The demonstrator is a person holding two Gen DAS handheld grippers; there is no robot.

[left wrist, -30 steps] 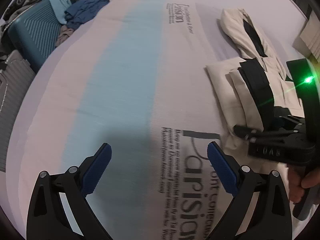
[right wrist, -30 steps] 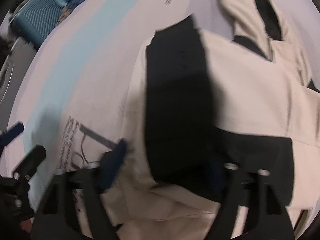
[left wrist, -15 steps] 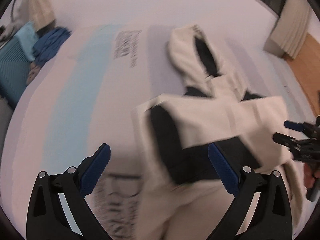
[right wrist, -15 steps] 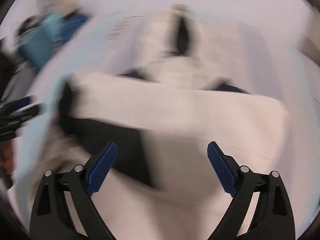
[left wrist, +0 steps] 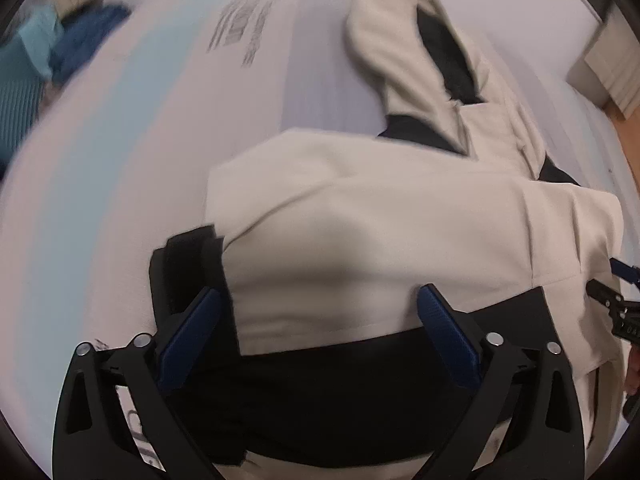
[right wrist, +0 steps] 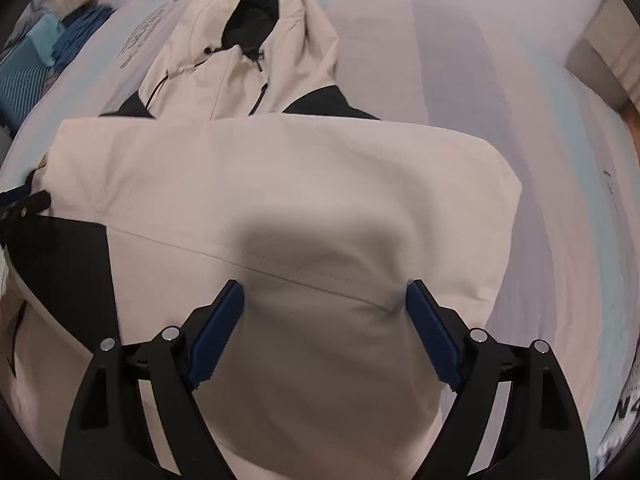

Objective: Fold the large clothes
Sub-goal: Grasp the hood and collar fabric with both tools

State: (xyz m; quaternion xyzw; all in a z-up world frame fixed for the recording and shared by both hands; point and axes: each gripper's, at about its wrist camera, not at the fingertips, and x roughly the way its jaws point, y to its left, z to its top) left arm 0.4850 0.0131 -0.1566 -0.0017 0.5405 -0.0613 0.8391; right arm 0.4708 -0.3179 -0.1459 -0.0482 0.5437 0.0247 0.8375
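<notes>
The jacket [right wrist: 280,184] is matt cream cloth with black panels (stitched seams visible); the bedsheet [left wrist: 120,160] is smooth printed fabric.

There is one cream and black hooded jacket [right wrist: 280,184] in the middle of the frame. It lies on one white bed sheet with a light blue stripe and grey print [left wrist: 132,128]. There are two black grippers with blue finger pads, one left gripper [left wrist: 316,328] and one right gripper [right wrist: 322,320]. One heap of blue clothes [left wrist: 86,40] sits at the upper left.
</notes>
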